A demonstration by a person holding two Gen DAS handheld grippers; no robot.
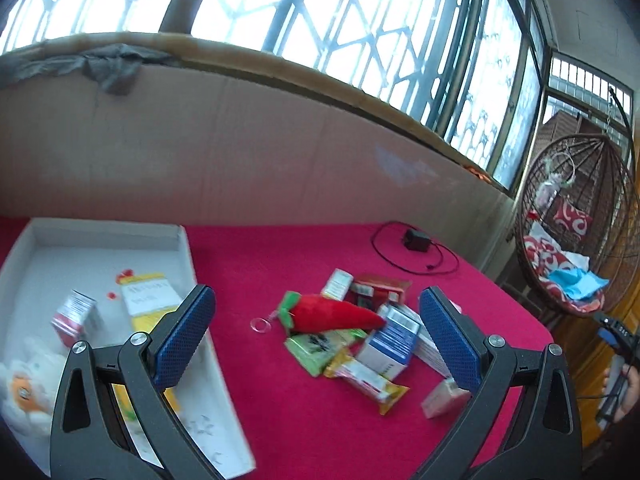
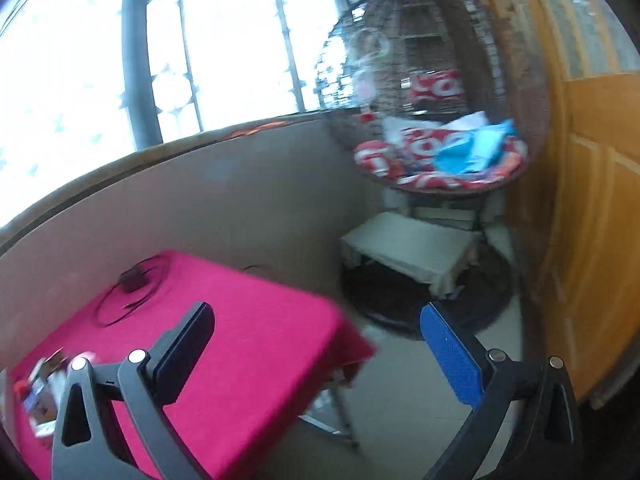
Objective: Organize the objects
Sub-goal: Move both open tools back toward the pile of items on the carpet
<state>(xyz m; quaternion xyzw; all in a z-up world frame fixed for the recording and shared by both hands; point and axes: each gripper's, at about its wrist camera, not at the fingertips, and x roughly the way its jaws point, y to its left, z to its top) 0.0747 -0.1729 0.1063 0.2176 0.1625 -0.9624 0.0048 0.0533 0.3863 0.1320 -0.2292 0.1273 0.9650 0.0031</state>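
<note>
- On the left of the pink tablecloth, a shallow white tray is sitting with its long side running toward the camera; a small red-and-white box is standing in it, a yellow packet is lying flat beside that box, and a white plush toy is resting at the near left corner.
- The left gripper is hanging above the cloth with its blue-padded jaws spread wide and nothing between them; its left finger is overlapping the tray's right wall in the view.
- Between the jaws, a heap of loose items is lying on the cloth just right of the tray: a red plush chili with a green stem and a clear key ring is lying on top, a green packet is lying under it, a yellow wrapper is lying nearest the camera, and a blue-and-white box is leaning to the right.
- Behind the heap, a black adapter with its coiled cable is lying near the cardboard backing.
- In the right wrist view, the right gripper is hovering over the table's far right corner, jaws wide apart and holding nothing.
- Beyond the table, a wicker hanging chair with red cushions is standing above a low white stool.
</note>
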